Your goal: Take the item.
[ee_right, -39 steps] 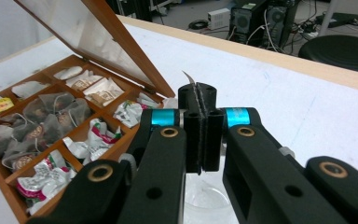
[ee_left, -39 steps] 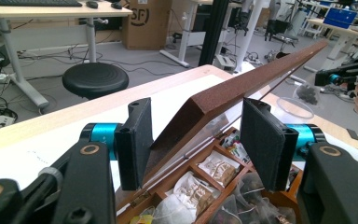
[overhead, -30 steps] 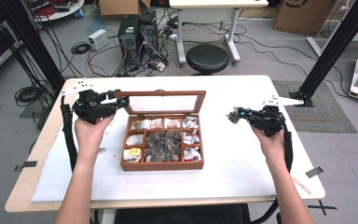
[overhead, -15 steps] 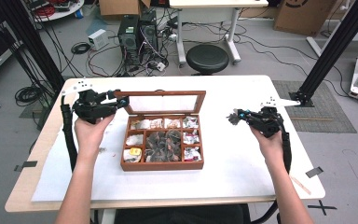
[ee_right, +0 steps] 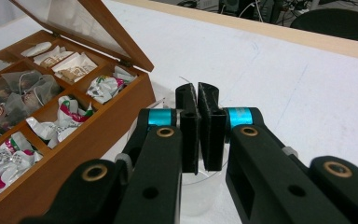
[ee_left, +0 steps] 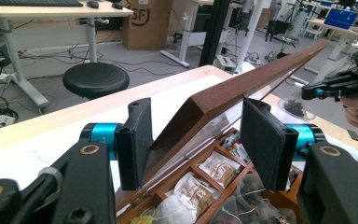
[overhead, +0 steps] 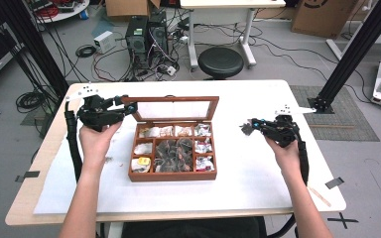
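Holding the raised lid (ee_left: 233, 95) of a wooden tea box (overhead: 172, 174), the left hand-held gripper (overhead: 129, 107) sits at the upper left of the high view, its jaws closed on the lid's left end. In the left gripper view the lid's brown frame runs between the two black pads (ee_left: 261, 140), rising from lower left to upper right, with the pads pressing on its two faces. The lid stands tilted back on its hinges along the far edge of the box, its clear pane facing the person, its long axis running left to right across the counter (overhead: 258, 99).

The box lies at the middle of the high view, its long side also left to right, its compartments filled with tea bags (overhead: 172, 151) and wrapped sachets.

The right hand-held gripper (overhead: 245, 128) is at the right of the high view, well apart from the box and pointing left toward it. In the right gripper view its jaws stand almost together, having just parted a little, over a small clear cup (ee_right: 200, 186) on the white counter cover; whether the pads pinch the cup's rim cannot be told.
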Tool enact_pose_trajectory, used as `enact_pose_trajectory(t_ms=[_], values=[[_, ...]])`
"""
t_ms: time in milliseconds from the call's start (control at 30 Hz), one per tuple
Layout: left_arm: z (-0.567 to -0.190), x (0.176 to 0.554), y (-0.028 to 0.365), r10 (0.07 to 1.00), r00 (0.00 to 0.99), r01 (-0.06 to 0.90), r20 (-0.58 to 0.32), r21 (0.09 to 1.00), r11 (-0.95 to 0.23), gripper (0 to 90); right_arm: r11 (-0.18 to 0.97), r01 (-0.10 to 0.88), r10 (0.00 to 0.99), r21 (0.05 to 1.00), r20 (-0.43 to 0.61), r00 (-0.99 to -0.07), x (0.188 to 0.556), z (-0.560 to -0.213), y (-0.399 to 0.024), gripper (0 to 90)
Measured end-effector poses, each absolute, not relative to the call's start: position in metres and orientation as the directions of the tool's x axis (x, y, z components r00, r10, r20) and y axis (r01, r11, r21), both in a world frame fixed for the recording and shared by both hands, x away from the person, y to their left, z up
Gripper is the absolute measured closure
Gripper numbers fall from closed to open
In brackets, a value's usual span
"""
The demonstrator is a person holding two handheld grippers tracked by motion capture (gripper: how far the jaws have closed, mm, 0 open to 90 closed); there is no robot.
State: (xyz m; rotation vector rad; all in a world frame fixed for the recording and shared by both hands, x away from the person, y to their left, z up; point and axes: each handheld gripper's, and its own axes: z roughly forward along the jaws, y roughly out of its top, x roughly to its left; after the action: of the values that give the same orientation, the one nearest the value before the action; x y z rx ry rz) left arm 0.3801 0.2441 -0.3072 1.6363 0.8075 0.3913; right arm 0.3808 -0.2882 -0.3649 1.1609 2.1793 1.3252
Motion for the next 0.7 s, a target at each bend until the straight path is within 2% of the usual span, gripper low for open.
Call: enact_pose_trajectory(t_ms=[700], values=[[-0.3071,0.3797,0.2439,0.691,0.701,0.29,-0.176,0.956,-0.051,44.3,0.174,0.438,0.809,0.882,0.126,-0.574,0.3761,-0.3568,-0.2973,64.4]])
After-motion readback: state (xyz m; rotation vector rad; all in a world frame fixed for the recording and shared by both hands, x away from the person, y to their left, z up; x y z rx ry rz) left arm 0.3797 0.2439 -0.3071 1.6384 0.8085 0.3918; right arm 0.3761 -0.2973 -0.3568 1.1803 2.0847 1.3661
